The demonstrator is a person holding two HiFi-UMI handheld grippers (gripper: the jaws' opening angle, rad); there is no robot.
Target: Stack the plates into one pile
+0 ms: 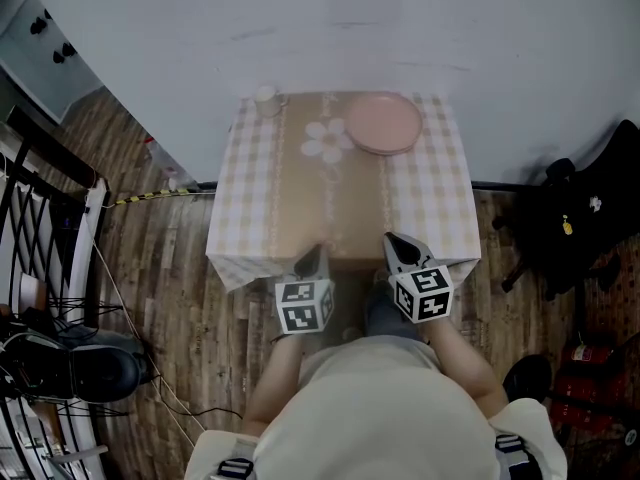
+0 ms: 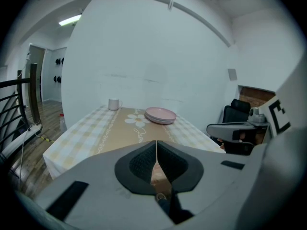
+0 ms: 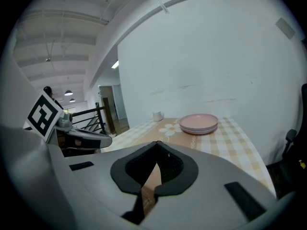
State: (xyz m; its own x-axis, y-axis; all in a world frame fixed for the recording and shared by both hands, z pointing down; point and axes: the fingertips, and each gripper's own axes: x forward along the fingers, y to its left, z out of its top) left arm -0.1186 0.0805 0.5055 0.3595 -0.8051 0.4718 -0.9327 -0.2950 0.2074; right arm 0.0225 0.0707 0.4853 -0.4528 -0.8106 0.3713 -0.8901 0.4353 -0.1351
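Note:
A pile of pink plates (image 1: 384, 123) rests at the far right of the small table (image 1: 250, 198), which wears a checked cloth with a daisy print; the pile also shows in the left gripper view (image 2: 160, 115) and the right gripper view (image 3: 198, 123). My left gripper (image 1: 313, 253) hovers at the table's near edge, shut and empty, its tips meeting (image 2: 156, 143). My right gripper (image 1: 398, 242) is beside it at the near edge, also shut with nothing held (image 3: 156, 143). Both are well short of the plates.
A white mug (image 1: 266, 98) stands at the table's far left corner, also seen in the left gripper view (image 2: 113, 104). A white wall runs behind the table. A black chair (image 1: 575, 218) stands to the right, a black railing (image 1: 40, 208) to the left, on wood floor.

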